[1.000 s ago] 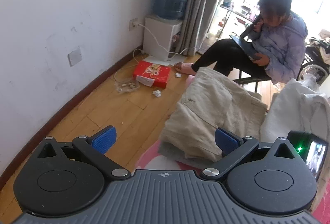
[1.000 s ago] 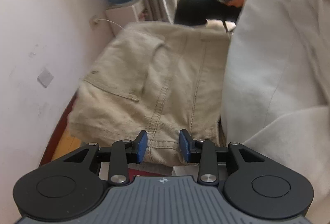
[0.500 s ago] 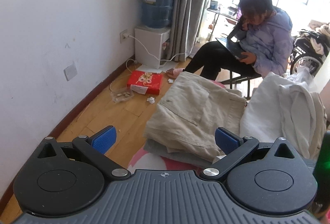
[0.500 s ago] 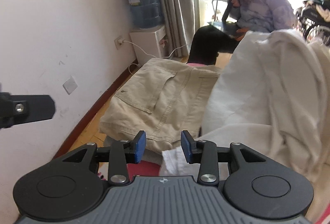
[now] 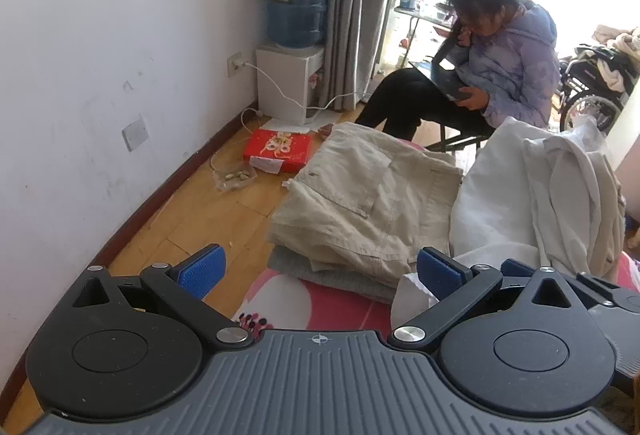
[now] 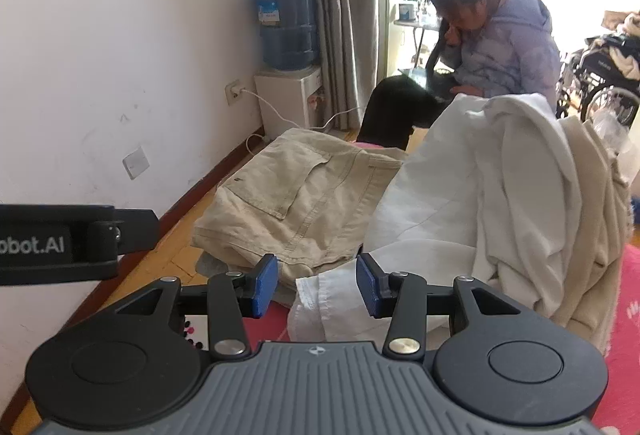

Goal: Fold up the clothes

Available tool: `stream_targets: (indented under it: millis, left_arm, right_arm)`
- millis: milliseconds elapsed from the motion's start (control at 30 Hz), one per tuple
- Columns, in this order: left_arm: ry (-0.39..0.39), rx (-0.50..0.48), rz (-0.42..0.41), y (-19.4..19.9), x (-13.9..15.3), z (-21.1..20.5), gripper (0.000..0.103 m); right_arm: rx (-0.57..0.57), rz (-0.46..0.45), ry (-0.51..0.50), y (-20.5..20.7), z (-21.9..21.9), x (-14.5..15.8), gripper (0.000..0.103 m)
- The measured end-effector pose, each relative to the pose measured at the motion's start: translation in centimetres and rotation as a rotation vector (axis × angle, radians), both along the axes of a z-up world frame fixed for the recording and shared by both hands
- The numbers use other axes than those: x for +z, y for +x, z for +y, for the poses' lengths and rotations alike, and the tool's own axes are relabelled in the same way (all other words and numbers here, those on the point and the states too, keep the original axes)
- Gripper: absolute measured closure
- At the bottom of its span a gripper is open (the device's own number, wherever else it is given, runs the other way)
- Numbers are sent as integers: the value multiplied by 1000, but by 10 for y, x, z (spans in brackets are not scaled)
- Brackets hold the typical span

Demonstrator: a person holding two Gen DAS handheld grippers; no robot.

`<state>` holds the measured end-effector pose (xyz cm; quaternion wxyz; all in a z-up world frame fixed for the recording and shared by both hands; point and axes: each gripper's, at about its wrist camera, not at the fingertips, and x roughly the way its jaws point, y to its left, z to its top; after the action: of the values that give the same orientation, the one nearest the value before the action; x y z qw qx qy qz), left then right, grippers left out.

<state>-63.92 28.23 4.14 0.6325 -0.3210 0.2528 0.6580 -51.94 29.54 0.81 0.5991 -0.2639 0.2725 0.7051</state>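
A blue water jug (image 5: 298,1) stands upside down on one white dispenser (image 5: 288,85) against the wall in the upper middle of the left wrist view; whether it holds water cannot be told. Below it on the wooden floor lie one red box (image 5: 278,151), shut, and one clear plastic bag (image 5: 235,177) with a few small pale bits inside. The folded beige trousers (image 5: 364,203) sit in the centre of the frame on top of a grey garment (image 5: 320,275), two pieces in that stack, on a pink patterned cover (image 5: 304,305). To their right, a heap of white and cream clothes (image 5: 536,195) fills the right side; its pieces cannot be counted. One seated person (image 5: 508,55) in a lilac jacket is at the upper right, with a wheelchair (image 5: 592,91) behind. The left gripper (image 5: 318,271) has its two blue pads spread wide, nothing between them. In the right wrist view the right gripper (image 6: 316,285) stands about half spread, its jaws having just been opening; a white hem (image 6: 324,305) lies below and between the pads without being pressed by either. The trousers (image 6: 300,203) are just beyond those pads in the middle of the frame, with the white heap (image 6: 500,195) to the right.
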Motion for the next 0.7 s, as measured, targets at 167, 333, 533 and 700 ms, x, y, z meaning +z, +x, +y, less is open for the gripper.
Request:
stream_targets:
  millis: [167,333,533,700]
  left_arm:
    - [34,-49,-43,0,-8,-5,0]
    - [72,-161,-16,21,-31,-1,0]
    - [62,-293,-97,58,-57,9,0]
    - [106,-444,-100,89,-63,30,0]
  right_arm:
    - [-24,-67,138,40,-24,7,57]
    - [-101,-213,232,116,3,22,57]
    - [113,-463,270,89,100,14,57]
    - [136,-640,146,78,172,-25,59]
